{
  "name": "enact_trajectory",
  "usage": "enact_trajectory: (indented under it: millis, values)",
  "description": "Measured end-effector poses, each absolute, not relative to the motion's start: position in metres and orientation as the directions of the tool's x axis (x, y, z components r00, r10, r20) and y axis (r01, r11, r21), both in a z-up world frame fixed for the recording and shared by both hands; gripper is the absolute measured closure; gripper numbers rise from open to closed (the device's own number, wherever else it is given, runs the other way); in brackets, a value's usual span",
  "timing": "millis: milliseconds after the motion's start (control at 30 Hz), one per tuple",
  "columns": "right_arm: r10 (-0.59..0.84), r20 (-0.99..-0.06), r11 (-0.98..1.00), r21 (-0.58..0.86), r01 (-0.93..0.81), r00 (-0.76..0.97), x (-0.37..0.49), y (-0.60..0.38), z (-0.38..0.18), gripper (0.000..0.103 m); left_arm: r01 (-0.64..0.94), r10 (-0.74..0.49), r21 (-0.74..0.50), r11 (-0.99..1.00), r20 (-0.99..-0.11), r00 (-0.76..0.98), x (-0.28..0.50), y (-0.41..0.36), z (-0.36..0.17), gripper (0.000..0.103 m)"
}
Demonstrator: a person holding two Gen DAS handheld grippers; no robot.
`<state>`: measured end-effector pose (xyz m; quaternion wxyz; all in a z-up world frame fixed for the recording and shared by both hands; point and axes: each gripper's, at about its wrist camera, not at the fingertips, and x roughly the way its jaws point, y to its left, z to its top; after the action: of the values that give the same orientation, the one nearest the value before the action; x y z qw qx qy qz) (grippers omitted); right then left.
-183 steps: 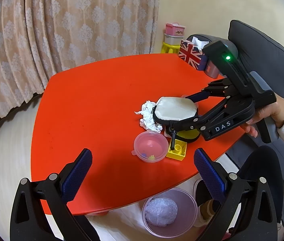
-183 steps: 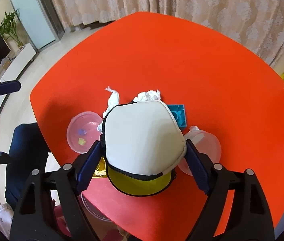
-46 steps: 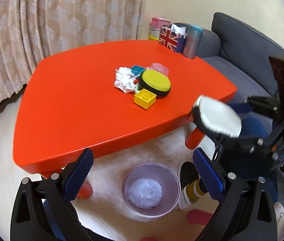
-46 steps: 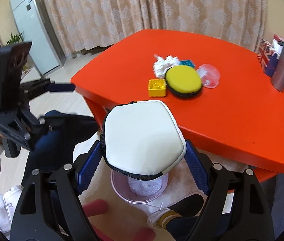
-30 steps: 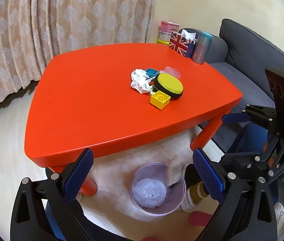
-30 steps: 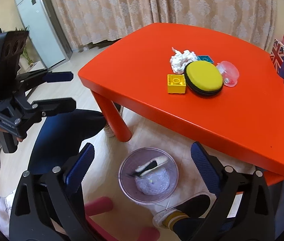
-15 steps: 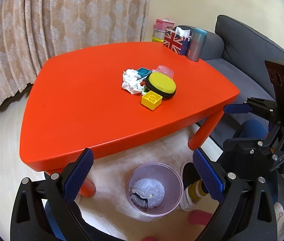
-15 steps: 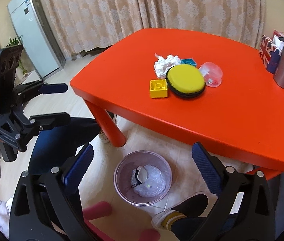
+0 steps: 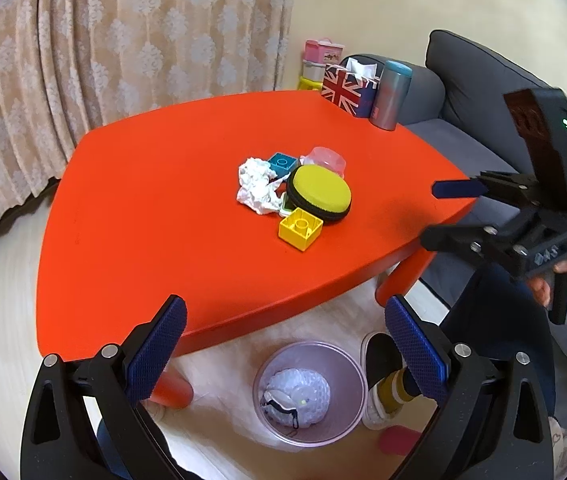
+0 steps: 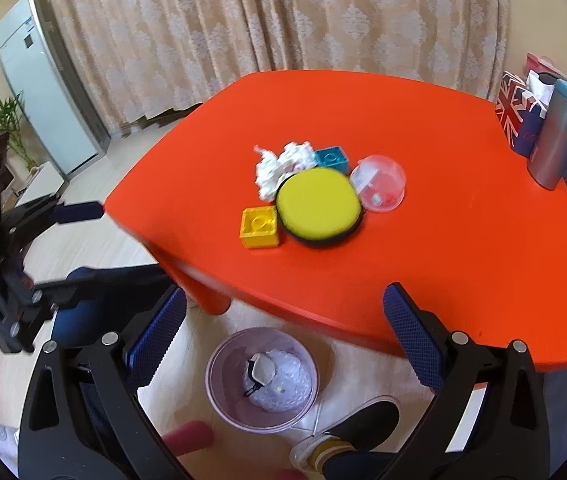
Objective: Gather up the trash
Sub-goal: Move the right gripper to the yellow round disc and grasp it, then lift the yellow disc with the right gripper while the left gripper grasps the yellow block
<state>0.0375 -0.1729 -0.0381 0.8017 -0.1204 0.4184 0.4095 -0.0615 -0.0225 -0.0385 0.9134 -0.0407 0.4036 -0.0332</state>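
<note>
Both grippers, left (image 9: 285, 344) and right (image 10: 283, 332), fingers spread, empty, above floor bin (image 10: 219, 384); crumpled tissue (image 9: 255, 186) awaits on table (image 9: 143, 200).

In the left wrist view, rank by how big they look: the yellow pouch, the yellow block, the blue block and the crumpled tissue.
1. Yellow pouch, clearly largest.
2. Crumpled tissue.
3. Yellow block.
4. Blue block, partly hidden by the tissue and farther from the camera, so its true size against the yellow block is unsure.

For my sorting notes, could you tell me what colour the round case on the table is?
Yellow on top with a black rim; clearest in the right wrist view.
</note>
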Motion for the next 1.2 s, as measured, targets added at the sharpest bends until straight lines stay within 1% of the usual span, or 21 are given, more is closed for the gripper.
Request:
enact_trajectory:
  millis: [333,733,900,933,967,1000,1067,1200]
  values:
    - [0.51,-0.807,0.668,0.154,-0.728,0.298,0.089,-0.136,-0.051,0.006,0.041,-0.111,-0.113,0.993,-0.739,0.665,-0.049,-0.017,-0.04,0.008]
    - [0.473,-0.858,0.726,0.251,-0.64,0.2,0.134,-0.098,-0.085,0.006,0.033,-0.135,-0.151,0.988,-0.742,0.657,-0.04,-0.003,-0.051,0.008]
    - [0.462,-0.867,0.742,0.263,-0.616,0.186,0.139,-0.092,-0.095,0.006,0.029,-0.141,-0.162,0.986,-0.742,0.655,-0.039,0.001,-0.054,0.008]
    - [0.46,-0.868,0.743,0.264,-0.615,0.184,0.139,-0.092,-0.097,0.007,0.028,-0.143,-0.164,0.986,-0.743,0.654,-0.039,0.002,-0.054,0.008]
    - [0.458,-0.87,0.744,0.261,-0.615,0.184,0.139,-0.091,-0.098,0.011,0.027,-0.143,-0.166,0.986,-0.743,0.654,-0.038,0.002,-0.054,0.008]
    - [0.454,-0.871,0.746,0.258,-0.614,0.186,0.139,-0.091,-0.099,0.017,0.025,-0.142,-0.166,0.986,-0.744,0.653,-0.038,0.002,-0.055,0.008]
    - [0.458,-0.869,0.745,0.26,-0.614,0.187,0.14,-0.091,-0.099,0.02,0.023,-0.143,-0.17,0.985,-0.745,0.652,-0.037,0.003,-0.056,0.008]
    - [0.461,-0.867,0.742,0.26,-0.617,0.189,0.139,-0.091,-0.098,0.02,0.027,-0.148,-0.172,0.985,-0.744,0.651,-0.034,0.002,-0.056,0.008]
